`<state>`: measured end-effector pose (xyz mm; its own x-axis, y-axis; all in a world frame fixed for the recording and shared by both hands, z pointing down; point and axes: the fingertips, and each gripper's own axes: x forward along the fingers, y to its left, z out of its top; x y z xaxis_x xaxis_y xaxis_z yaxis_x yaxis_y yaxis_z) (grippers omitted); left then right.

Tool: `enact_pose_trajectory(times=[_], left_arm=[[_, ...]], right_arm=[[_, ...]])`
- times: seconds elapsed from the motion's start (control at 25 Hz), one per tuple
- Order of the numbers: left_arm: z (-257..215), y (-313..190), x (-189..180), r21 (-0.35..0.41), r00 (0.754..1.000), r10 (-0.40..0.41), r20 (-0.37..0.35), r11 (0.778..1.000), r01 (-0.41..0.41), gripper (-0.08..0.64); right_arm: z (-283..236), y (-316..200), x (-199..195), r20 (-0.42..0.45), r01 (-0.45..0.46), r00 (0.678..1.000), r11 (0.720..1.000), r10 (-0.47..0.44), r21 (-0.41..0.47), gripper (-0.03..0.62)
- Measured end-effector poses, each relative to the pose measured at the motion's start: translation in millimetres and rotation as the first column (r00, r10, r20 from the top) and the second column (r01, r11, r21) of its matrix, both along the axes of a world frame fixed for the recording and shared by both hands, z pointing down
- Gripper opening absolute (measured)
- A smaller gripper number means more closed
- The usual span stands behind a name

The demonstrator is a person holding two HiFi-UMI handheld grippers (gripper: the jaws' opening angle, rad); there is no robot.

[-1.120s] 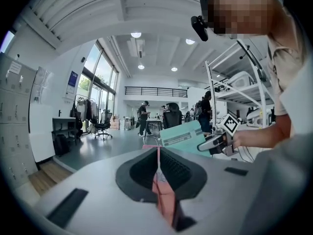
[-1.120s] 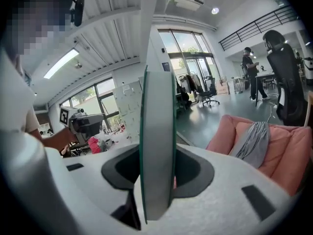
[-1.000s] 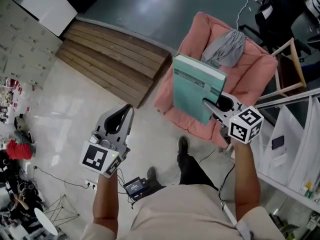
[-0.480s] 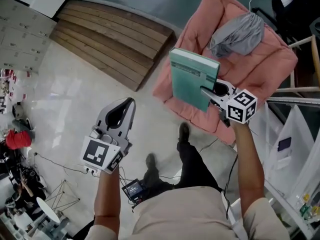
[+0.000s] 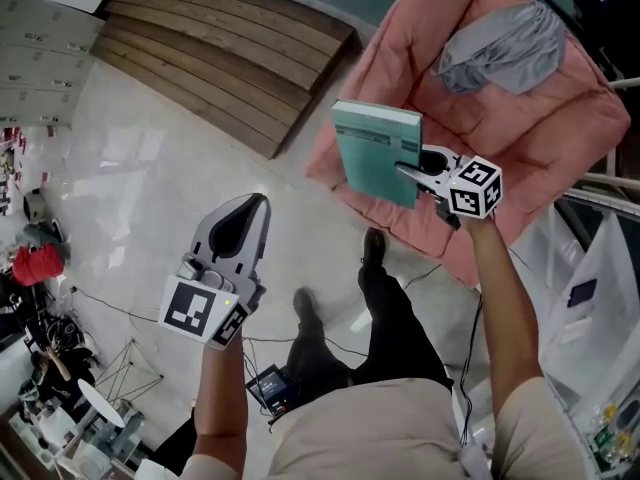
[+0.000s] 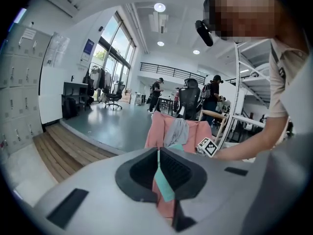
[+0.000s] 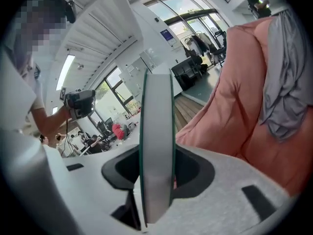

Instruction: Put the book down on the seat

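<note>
The right gripper (image 5: pixel 402 167) has its jaws pinching the book (image 5: pixel 372 148). In the right gripper view the book stands edge-on between them, pale page block straight up at 12 o'clock with a thin teal cover on either side. The jaws bite its near bottom corner, so most of the book rises free beyond them.

In the head view the teal cover faces 9 o'clock and the book hangs at about 1 o'clock from the frame's centre, over the front-left edge of the pink seat (image 5: pixel 540 158). It is held in the air, not laid on the cushion. Open pink cushion spreads from the book toward 2 o'clock. A grey cloth (image 5: pixel 505 46) is heaped at the seat's back, toward 1 o'clock and well apart from the book.

The left gripper (image 5: pixel 262 200) sits at 8 o'clock with its jaws pressed together and nothing between them (its own view shows only a hairline seam). It is well apart from the book, over bare glossy floor (image 5: pixel 120 178).

A wooden platform (image 5: pixel 210 58) runs along 11 o'clock, its near corner close to the seat's front edge. The person's shoe (image 5: pixel 372 248) stands on the floor just beside the seat's front, at 6 o'clock from the book.
</note>
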<state>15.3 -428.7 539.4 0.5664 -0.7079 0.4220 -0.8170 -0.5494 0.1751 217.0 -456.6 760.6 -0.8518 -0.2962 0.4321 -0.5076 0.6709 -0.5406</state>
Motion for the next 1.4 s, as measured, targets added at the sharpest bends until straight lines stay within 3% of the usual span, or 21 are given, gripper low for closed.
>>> enact_pose_trajectory(times=[0.2,0.36,0.48,0.68,0.8,0.84,0.92,1.2,1.4], left_arm=[[25,0,-7,-0.027,1.0,-0.025,0.005,0.999,0.026,0.02],[42,0,-11,-0.041,0.999,-0.042,0.003,0.998,0.042,0.02],[51,0,-13,-0.052,0.999,-0.049,0.0,0.997,0.049,0.02],[59,0,-17,-0.064,0.998,-0.055,-0.001,0.996,0.055,0.02],[61,1,-17,-0.062,0.999,-0.053,0.001,0.997,0.053,0.02],[61,1,-18,-0.061,0.999,-0.052,0.002,0.997,0.052,0.02],[59,1,-19,-0.06,0.999,-0.051,0.003,0.997,0.052,0.02],[30,6,-38,-0.024,0.999,-0.047,-0.007,0.999,0.046,0.02],[-8,21,-64,-0.012,0.998,-0.07,0.001,0.997,0.071,0.02]], right_arm=[[53,-4,-7,0.007,0.048,0.999,0.998,-0.048,-0.031,0.155],[80,-18,-4,0.02,0.028,0.999,0.998,-0.027,-0.048,0.157],[100,-35,7,-0.008,-0.003,1.0,0.998,0.002,-0.069,0.202],[134,-59,25,-0.138,-0.095,0.987,0.992,0.083,-0.084,0.274],[155,-63,34,-0.271,-0.145,0.955,0.986,0.119,-0.079,0.302],[162,-63,36,-0.313,-0.159,0.941,0.984,0.126,-0.082,0.34],[170,-62,38,-0.381,-0.194,0.913,0.977,0.148,-0.085,0.333],[134,-66,47,-0.5,-0.32,0.819,0.947,0.281,0.009,0.34],[37,-63,32,-0.426,-0.343,0.825,0.928,0.371,0.142,0.252]])
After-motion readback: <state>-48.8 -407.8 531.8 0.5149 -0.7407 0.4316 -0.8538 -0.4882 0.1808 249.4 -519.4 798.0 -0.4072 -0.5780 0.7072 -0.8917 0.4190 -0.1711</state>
